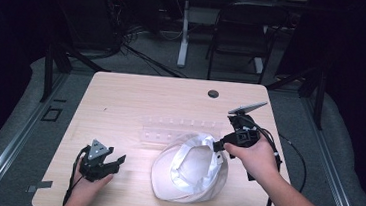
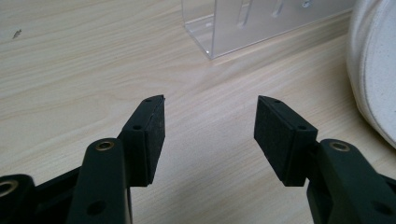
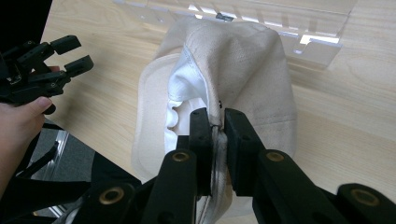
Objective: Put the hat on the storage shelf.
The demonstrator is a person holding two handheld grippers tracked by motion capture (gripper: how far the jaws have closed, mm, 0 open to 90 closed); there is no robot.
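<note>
The right gripper [image 3: 215,122] pinches the rim of a cream cloth hat [image 1: 190,169], which lies on the tabletop [image 1: 130,103] near the front edge, just in front of a clear plastic rack [image 1: 178,131]. The left gripper [image 2: 209,128] rests apart from it, jaws spread and empty. The hold is on a thin fabric edge only, so I think the hat can slip out, or it can catch on the rack when lifted.

- The pale wooden table [image 2: 93,70] has a smooth, matt top with fine light grain;
- the clear plastic rack [image 2: 261,23] is glossy and see-through;
- the cream cloth hat [image 3: 243,70] is woven, matt, slightly rough, with a smoother white lining;
- the black left claw [image 2: 210,135] is matt plastic, its pads [image 2: 275,135] finely textured, with brass-coloured metal rivets.
</note>
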